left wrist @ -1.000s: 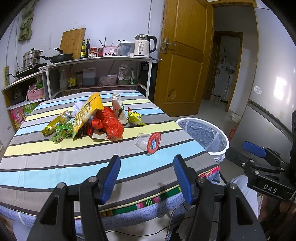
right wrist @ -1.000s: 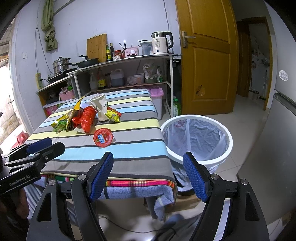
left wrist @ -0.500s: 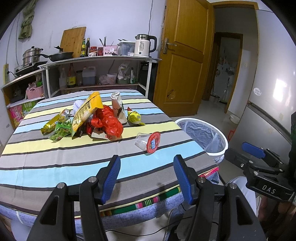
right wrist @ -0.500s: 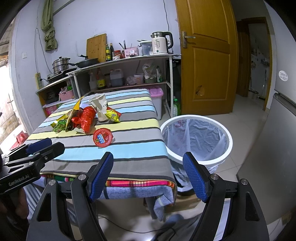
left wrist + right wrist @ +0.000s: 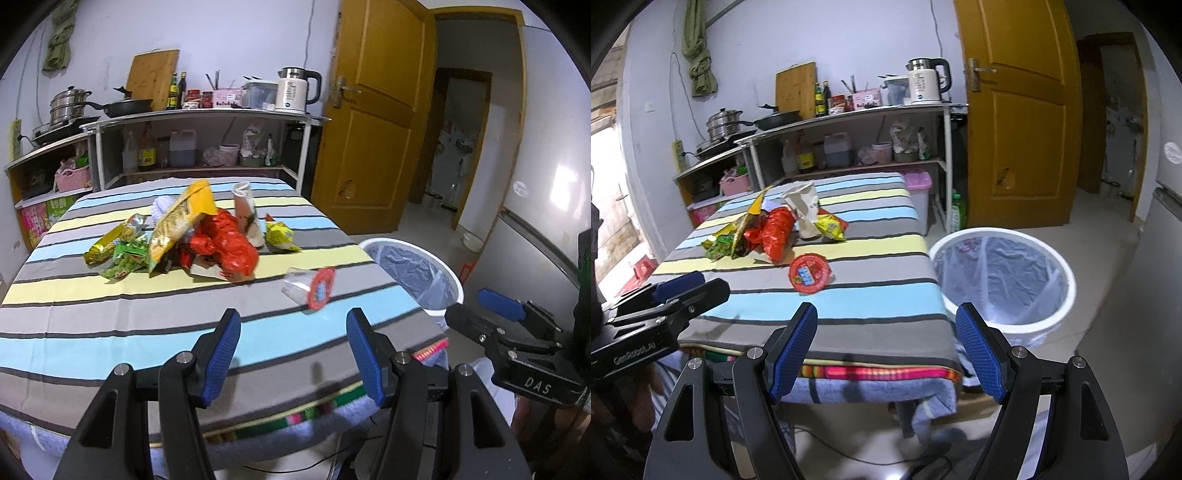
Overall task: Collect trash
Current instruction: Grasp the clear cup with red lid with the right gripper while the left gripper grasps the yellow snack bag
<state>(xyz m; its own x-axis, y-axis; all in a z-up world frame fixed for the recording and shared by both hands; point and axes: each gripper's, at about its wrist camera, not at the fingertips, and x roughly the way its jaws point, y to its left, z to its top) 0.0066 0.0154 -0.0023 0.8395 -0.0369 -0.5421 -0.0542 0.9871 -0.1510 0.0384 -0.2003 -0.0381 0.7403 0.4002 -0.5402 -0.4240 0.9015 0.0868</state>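
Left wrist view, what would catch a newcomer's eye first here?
The bright heap of snack wrappers piled mid-table on the striped tablecloth, red and yellow bags on top. Nearer, a clear cup with a red lid lies on its side, apart from the heap. Off the table's right edge stands a white trash bin lined with a bag; the left gripper and right gripper both hang open and hold nothing.

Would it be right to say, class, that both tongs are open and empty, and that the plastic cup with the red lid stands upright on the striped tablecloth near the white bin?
Not quite. The cup lies on its side on the tablecloth, as the left wrist view shows. The rest holds: the left tongs and right tongs are open and empty, and the white bin is nearby.
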